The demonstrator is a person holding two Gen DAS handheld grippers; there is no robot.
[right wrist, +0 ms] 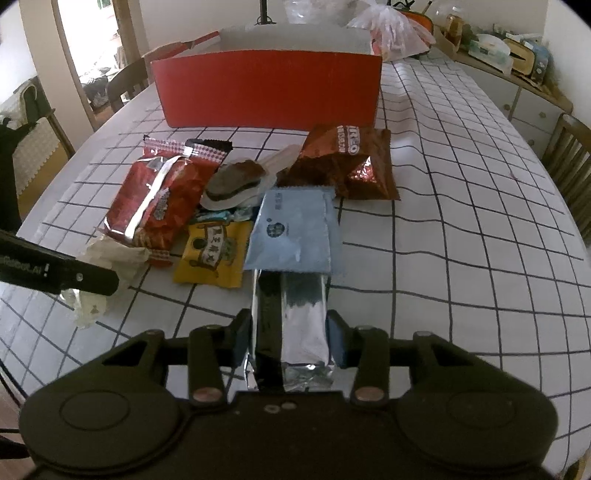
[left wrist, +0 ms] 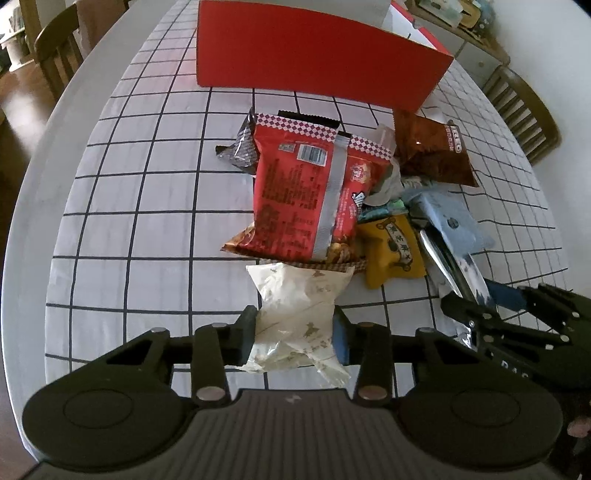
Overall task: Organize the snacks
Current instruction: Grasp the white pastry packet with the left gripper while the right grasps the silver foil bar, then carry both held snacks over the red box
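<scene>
A pile of snacks lies on the grid-patterned tablecloth (left wrist: 147, 192) in front of a red box (left wrist: 314, 55) (right wrist: 269, 88). My left gripper (left wrist: 293, 336) is shut on a white snack packet (left wrist: 295, 295) at the pile's near edge. My right gripper (right wrist: 290, 339) is shut on the silver end of a light blue packet (right wrist: 291, 232), also visible in the left wrist view (left wrist: 450, 221). Between them lie a red snack bag (left wrist: 303, 192) (right wrist: 159, 199) and a yellow packet (left wrist: 391, 251) (right wrist: 212, 254). A brown Oreo bag (left wrist: 432, 151) (right wrist: 347, 166) sits nearest the box.
A black packet (left wrist: 240, 144) pokes out behind the red bag, and a clear-wrapped cake (right wrist: 236, 181) rests mid-pile. Wooden chairs (left wrist: 55, 51) (right wrist: 569, 155) stand at both table sides. A sideboard (right wrist: 517, 74) with clutter runs along the right wall. A plastic bag (right wrist: 395, 29) sits behind the box.
</scene>
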